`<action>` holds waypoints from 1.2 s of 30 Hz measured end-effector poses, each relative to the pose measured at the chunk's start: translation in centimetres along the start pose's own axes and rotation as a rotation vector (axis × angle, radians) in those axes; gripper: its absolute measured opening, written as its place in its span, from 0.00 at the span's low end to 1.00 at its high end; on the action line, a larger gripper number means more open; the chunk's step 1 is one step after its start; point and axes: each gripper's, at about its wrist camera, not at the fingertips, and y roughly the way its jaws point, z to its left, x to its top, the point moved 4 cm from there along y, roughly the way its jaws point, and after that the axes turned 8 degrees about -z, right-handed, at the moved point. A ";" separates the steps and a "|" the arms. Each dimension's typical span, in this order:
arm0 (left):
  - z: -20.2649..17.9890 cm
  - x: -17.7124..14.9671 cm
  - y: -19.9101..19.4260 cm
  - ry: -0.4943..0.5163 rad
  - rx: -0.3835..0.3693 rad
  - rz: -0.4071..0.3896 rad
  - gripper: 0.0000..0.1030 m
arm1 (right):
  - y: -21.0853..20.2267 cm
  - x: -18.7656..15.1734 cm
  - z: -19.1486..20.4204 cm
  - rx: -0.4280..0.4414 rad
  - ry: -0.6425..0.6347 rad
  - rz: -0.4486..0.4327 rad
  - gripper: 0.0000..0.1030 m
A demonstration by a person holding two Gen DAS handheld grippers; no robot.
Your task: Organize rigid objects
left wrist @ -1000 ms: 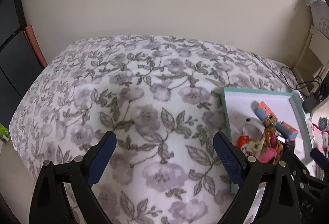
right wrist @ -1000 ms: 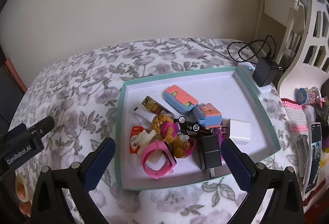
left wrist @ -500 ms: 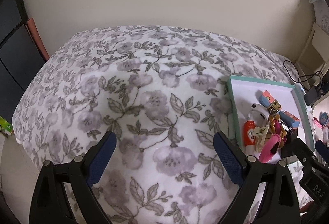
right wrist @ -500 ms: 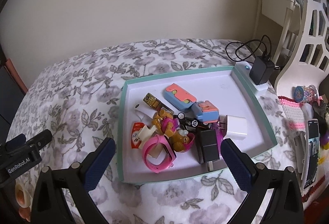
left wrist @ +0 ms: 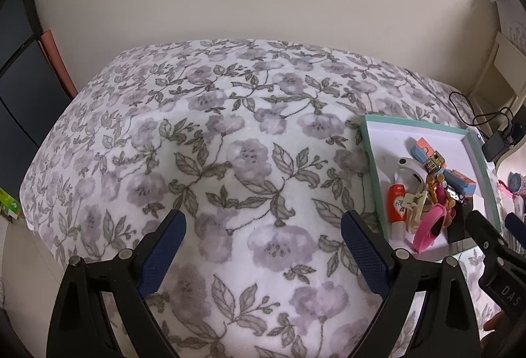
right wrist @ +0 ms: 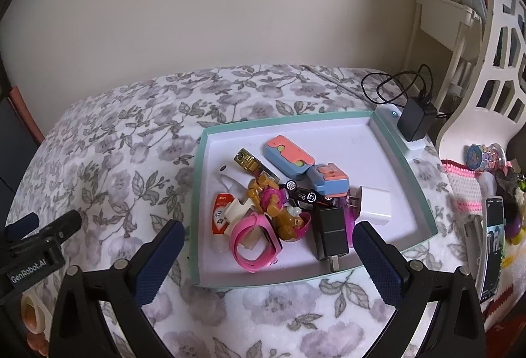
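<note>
A teal-rimmed white tray (right wrist: 407, 160) (left wrist: 370, 154) lies on the flowered bedspread, holding a heap of small rigid items: a pink wristband (right wrist: 254, 241) (left wrist: 429, 228), a black charger (right wrist: 330, 228), a white plug cube (right wrist: 374, 203), two blue-and-coral cases (right wrist: 289, 155), a toy car (right wrist: 307, 193), an orange-labelled tube (right wrist: 220, 215) (left wrist: 397, 205) and toy figures (right wrist: 274, 203). My right gripper (right wrist: 268, 254) hovers open above the tray's near edge, nothing between its fingers. My left gripper (left wrist: 263, 247) stands open over bare bedspread, left of the tray.
A black adapter (right wrist: 416, 121) with a coiled cable sits at the tray's far right corner. A phone (right wrist: 493, 246), pink knitted cloth and trinkets lie to the right, beside a white shelf (right wrist: 460, 38). The bedspread (left wrist: 213, 144) drops away at its left edge.
Both grippers have drawn back and risen from the bed, so the tray looks smaller and farther off. Nothing was grasped, and the items in the tray have not moved.
</note>
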 end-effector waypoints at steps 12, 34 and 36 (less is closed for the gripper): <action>0.1 -0.1 0.4 -0.005 -0.004 0.016 0.93 | 0.3 -0.1 0.1 -0.005 -0.008 0.008 1.00; 0.4 -0.4 1.1 -0.006 0.007 0.047 0.93 | 0.9 -0.4 0.1 -0.010 -0.020 0.030 1.00; 0.5 -0.4 1.1 -0.007 0.009 0.049 0.92 | 0.9 -0.4 0.1 -0.011 -0.020 0.030 1.00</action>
